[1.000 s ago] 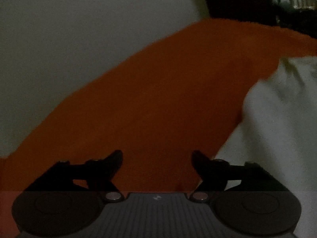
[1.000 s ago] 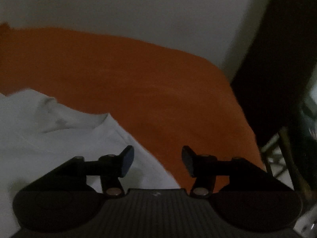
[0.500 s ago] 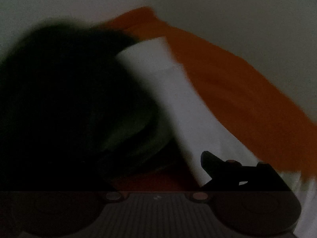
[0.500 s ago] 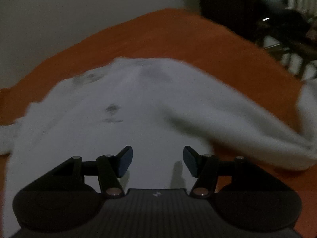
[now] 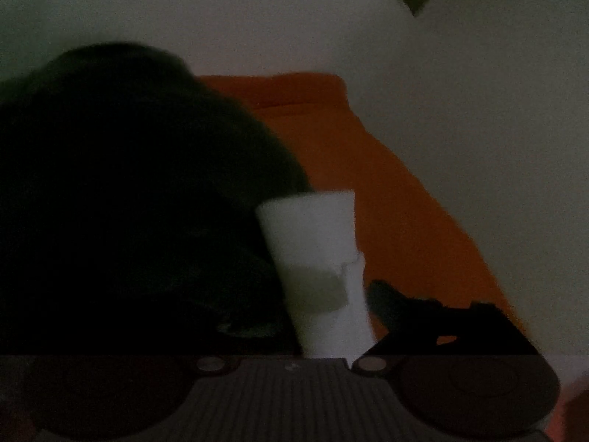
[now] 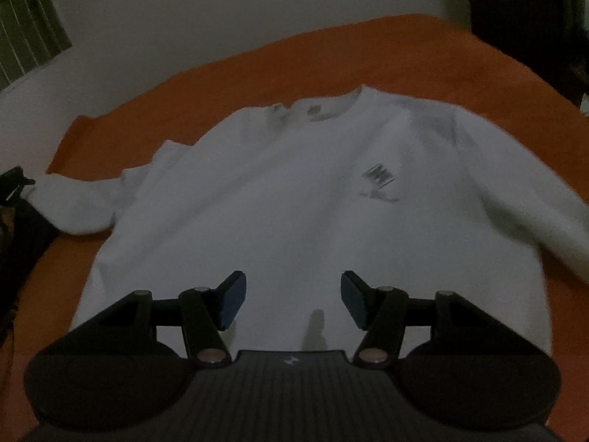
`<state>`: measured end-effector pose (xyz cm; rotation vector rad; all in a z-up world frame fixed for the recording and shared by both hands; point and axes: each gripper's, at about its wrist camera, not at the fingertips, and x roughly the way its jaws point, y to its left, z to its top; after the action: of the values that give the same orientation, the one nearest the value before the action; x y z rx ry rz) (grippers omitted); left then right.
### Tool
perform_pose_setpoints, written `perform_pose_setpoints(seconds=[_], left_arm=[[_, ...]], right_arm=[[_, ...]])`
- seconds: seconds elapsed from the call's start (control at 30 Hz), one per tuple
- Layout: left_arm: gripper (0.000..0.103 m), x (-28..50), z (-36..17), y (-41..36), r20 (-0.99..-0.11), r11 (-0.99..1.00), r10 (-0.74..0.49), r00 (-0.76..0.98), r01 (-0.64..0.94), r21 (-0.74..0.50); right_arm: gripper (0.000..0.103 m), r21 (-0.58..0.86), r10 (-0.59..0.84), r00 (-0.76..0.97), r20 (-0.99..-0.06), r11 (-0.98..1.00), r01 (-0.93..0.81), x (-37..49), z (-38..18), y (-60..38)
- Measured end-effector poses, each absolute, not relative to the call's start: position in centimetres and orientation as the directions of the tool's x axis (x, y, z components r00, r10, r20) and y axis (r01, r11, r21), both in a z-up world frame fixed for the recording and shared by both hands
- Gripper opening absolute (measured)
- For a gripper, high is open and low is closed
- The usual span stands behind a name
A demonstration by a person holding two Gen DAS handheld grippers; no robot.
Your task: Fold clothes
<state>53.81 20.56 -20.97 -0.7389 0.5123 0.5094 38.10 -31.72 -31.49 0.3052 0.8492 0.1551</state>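
A white sweatshirt with a small dark chest logo lies flat, front up, on the orange bed cover. My right gripper is open and empty just above its lower hem. In the left wrist view a white sleeve cuff lies between the fingers of my left gripper. Only its right finger shows. The left finger is lost in a dark mass, so I cannot tell how the jaws stand. The left gripper also shows at the sleeve end in the right wrist view.
A large dark heap fills the left of the left wrist view, on the orange cover. A pale wall runs behind the bed. Dark furniture stands at the far right, and a window is at upper left.
My right gripper has swung round from the bed's corner to face the whole sweatshirt from its hem. My left gripper has moved to the sleeve cuff beside the dark heap.
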Motion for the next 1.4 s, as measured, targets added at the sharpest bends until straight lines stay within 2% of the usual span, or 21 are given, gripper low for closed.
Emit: perform_pose_setpoints(seconds=[0.03, 0.07, 0.13, 0.27, 0.37, 0.4, 0.47, 0.5, 0.53, 0.57, 0.6, 0.63, 0.7, 0.8, 0.87, 1.0, 1.1, 1.13, 1.2, 1.3, 1.4], left_arm=[[0.030, 54.0, -21.1, 20.6, -0.601, 0.650, 0.255, 0.757, -0.595, -0.473], [0.021, 54.2, -21.2, 20.7, -0.607, 0.677, 0.262, 0.750, -0.592, -0.438], [0.015, 52.2, -20.9, 20.5, -0.573, 0.670, 0.251, 0.780, -0.567, -0.479], [0.015, 46.8, -19.5, 20.5, -0.524, 0.688, 0.231, 0.820, -0.519, -0.508], [0.018, 44.2, -19.6, 23.0, -0.533, 0.663, 0.207, 0.820, -0.518, -0.540], [0.026, 43.6, -19.8, 24.1, -0.543, 0.650, 0.189, 0.818, -0.519, -0.555], [0.029, 42.5, -20.0, 25.7, -0.557, 0.622, 0.136, 0.819, -0.509, -0.596], [0.034, 41.8, -19.8, 26.3, -0.557, 0.606, 0.098, 0.825, -0.493, -0.624], [0.043, 41.1, -19.7, 26.8, -0.555, 0.590, 0.059, 0.830, -0.478, -0.651], [0.052, 40.4, -18.8, 26.5, -0.562, 0.618, 0.080, 0.823, -0.483, -0.620], [0.078, 39.5, -17.6, 25.9, -0.569, 0.658, 0.119, 0.814, -0.494, -0.569], [0.096, 38.9, -16.4, 25.4, -0.554, 0.697, 0.153, 0.819, -0.486, -0.527], [0.092, 38.3, -14.2, 24.5, -0.514, 0.771, 0.185, 0.838, -0.448, -0.452], [0.074, 41.2, -12.6, 24.2, -0.500, 0.854, 0.117, 0.858, -0.345, -0.391], [0.072, 43.3, -12.1, 23.9, -0.514, 0.868, 0.054, 0.856, -0.295, -0.400], [0.053, 46.4, -14.3, 24.5, -0.578, 0.808, -0.032, 0.815, -0.319, -0.495], [0.051, 47.4, -16.8, 25.3, -0.627, 0.745, -0.035, 0.778, -0.398, -0.535], [0.047, 47.2, -17.5, 25.4, -0.639, 0.734, -0.019, 0.769, -0.423, -0.531], [0.046, 46.8, -18.7, 25.9, -0.648, 0.724, 0.019, 0.761, -0.458, -0.516], [0.039, 46.4, -19.7, 27.6, -0.655, 0.671, 0.067, 0.753, -0.520, -0.529], [0.044, 44.9, -19.6, 28.0, -0.645, 0.645, 0.091, 0.759, -0.538, -0.542]], right_arm=[[0.061, 0.333, 0.261, 0.647, -0.717, 0.943, -0.011, 38.1, -31.7, -31.3], [0.061, 0.337, 0.266, 0.641, -0.720, 0.941, -0.012, 38.3, -31.8, -30.9], [0.061, 0.334, 0.267, 0.627, -0.731, 0.942, -0.012, 38.4, -32.0, -30.3], [0.061, 0.318, 0.264, 0.596, -0.758, 0.948, -0.017, 38.0, -32.1, -29.5], [0.061, 0.326, 0.277, 0.582, -0.765, 0.945, -0.022, 37.4, -32.0, -29.4], [0.061, 0.328, 0.280, 0.578, -0.766, 0.944, -0.024, 37.4, -32.1, -29.3], [0.061, 0.327, 0.285, 0.566, -0.774, 0.945, -0.029, 37.5, -32.6, -28.9], [0.061, 0.328, 0.289, 0.560, -0.776, 0.944, -0.033, 37.5, -32.7, -28.8], [0.062, 0.327, 0.293, 0.559, -0.776, 0.944, -0.041, 37.5, -32.7, -28.7], [0.062, 0.327, 0.297, 0.557, -0.776, 0.944, -0.048, 37.5, -32.7, -28.6], [0.063, 0.326, 0.300, 0.555, -0.775, 0.944, -0.055, 37.5, -32.7, -28.6], [0.063, 0.323, 0.299, 0.556, -0.775, 0.945, -0.058, 37.5, -32.7, -28.6], [0.063, 0.326, 0.302, 0.561, -0.771, 0.943, -0.060, 37.7, -32.7, -28.5], [0.064, 0.334, 0.310, 0.558, -0.770, 0.941, -0.062, 38.0, -32.8, -28.3], [0.064, 0.330, 0.313, 0.555, -0.771, 0.941, -0.072, 38.3, -32.9, -28.0], [0.063, 0.334, 0.322, 0.556, -0.766, 0.939, -0.084, 38.3, -32.9, -27.4], [0.064, 0.348, 0.331, 0.560, -0.760, 0.934, -0.080, 38.3, -32.7, -27.2], [0.064, 0.353, 0.334, 0.560, -0.758, 0.932, -0.078, 38.3, -32.7, -27.2], [0.064, 0.350, 0.334, 0.563, -0.756, 0.933, -0.083, 38.2, -32.5, -27.1], [0.064, 0.334, 0.329, 0.563, -0.758, 0.937, -0.098, 37.9, -32.3, -26.9], [0.064, 0.320, 0.318, 0.563, -0.763, 0.942, -0.098, 37.7, -32.3, -26.9]])
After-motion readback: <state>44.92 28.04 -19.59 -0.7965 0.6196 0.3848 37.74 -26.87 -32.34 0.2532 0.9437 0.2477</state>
